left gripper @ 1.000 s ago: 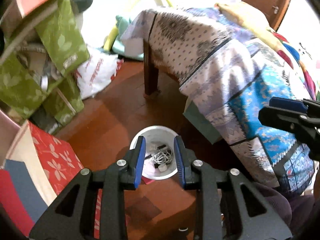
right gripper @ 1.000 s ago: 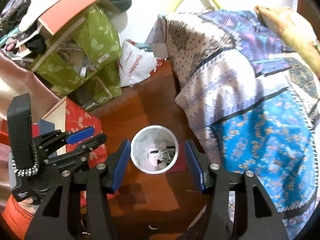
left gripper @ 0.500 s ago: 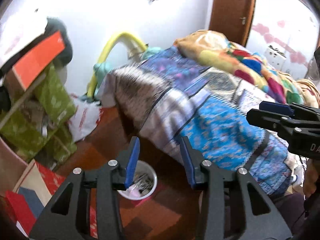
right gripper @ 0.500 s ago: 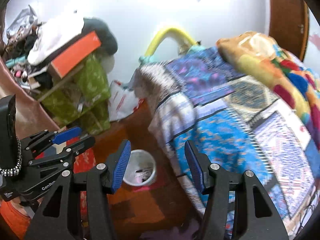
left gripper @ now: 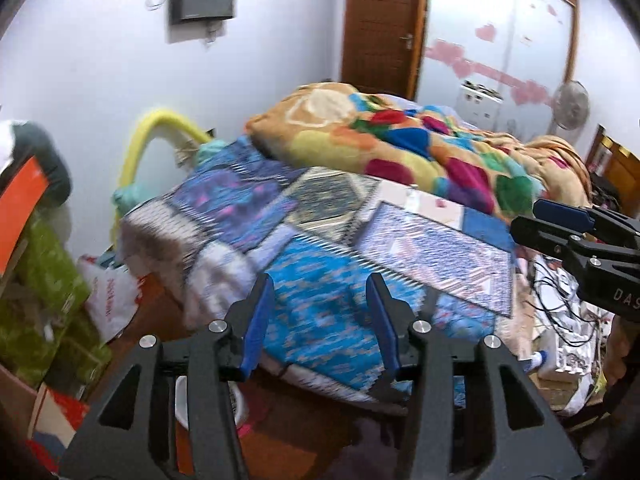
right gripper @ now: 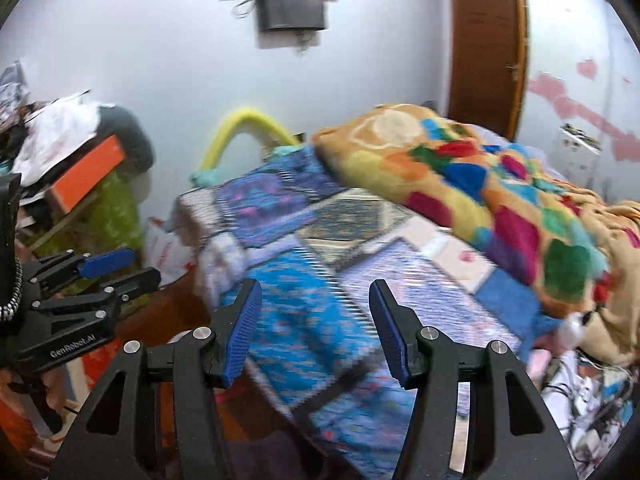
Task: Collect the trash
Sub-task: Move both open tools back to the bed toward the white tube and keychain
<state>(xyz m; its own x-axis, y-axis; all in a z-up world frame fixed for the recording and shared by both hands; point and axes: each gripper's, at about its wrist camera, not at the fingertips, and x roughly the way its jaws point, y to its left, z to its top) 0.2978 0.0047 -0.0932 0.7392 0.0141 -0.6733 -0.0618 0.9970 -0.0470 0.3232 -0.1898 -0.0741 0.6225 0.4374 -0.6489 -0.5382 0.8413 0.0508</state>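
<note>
My left gripper hangs over the near corner of a bed with a blue patchwork sheet; its jaws are opening and nothing is between them. The white trash bin on the floor shows only as a sliver behind the left finger. My right gripper is open and empty above the same sheet. Each gripper also shows in the other's view: the right gripper at the right edge, the left gripper at the left. A tangle of cables and papers lies at the bed's right side.
A multicoloured blanket is heaped on the far half of the bed. Green boxes and a white plastic bag crowd the left wall. A brown door and a small fan stand beyond the bed.
Both views have swung up from the bin on the floor to the bed top. The bin has slid to the bottom edge. The left jaws have spread wider.
</note>
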